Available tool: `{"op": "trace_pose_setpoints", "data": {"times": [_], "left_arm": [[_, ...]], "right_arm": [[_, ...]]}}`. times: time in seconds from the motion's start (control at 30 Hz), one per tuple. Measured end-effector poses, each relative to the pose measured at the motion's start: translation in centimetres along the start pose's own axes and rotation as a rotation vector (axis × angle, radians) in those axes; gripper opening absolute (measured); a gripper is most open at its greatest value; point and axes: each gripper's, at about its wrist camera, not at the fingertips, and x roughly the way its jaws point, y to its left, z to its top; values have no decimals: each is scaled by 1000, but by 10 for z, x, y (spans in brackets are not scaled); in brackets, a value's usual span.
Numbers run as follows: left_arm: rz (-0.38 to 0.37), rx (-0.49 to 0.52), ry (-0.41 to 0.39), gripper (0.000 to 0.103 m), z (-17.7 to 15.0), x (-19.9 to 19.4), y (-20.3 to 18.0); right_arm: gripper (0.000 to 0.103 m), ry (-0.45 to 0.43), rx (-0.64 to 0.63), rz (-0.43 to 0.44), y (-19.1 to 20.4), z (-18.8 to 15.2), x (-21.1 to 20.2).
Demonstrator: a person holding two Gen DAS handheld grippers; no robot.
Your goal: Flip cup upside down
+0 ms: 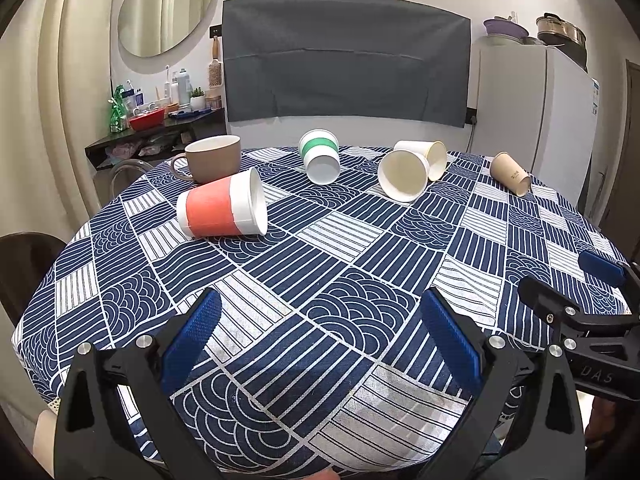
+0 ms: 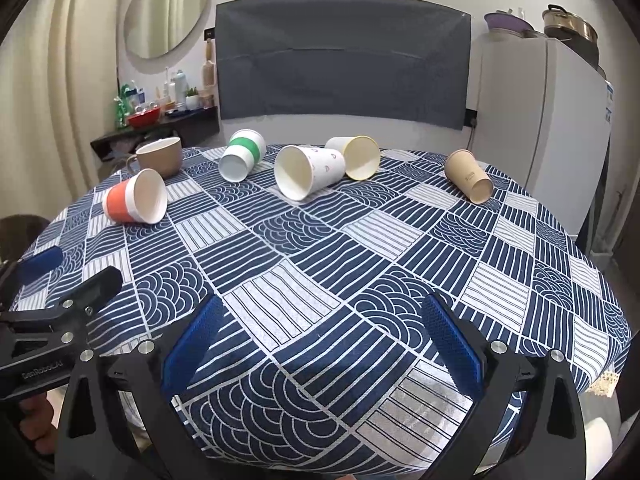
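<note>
Nearest lay the orange-banded cup (image 1: 222, 208), ahead-left of the left claw (image 1: 320, 344), on its side, mouth facing right. Both gaped wide, empty; right claw (image 2: 320, 344) farther off.

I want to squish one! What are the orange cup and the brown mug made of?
The orange cup looks like paper: thin white wall, rolled rim, matte printed band. It would probably squish. The brown mug looks ceramic: thick wall, handle, smooth surface with a cream inside. It likely would not.

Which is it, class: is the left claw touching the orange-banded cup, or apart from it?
Apart. The left wrist view shows the left claw open over bare tablecloth, with patterned cloth visible between it and the orange-banded cup.
</note>
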Motion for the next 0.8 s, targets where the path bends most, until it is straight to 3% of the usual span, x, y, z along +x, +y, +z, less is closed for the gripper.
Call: {"op": "trace_pose_setpoints", "data": {"times": [0.8], "left_arm": [[-2, 1, 20, 97, -1, 6, 1]], "right_arm": [[95, 30, -2, -4, 2, 2, 9]]}}
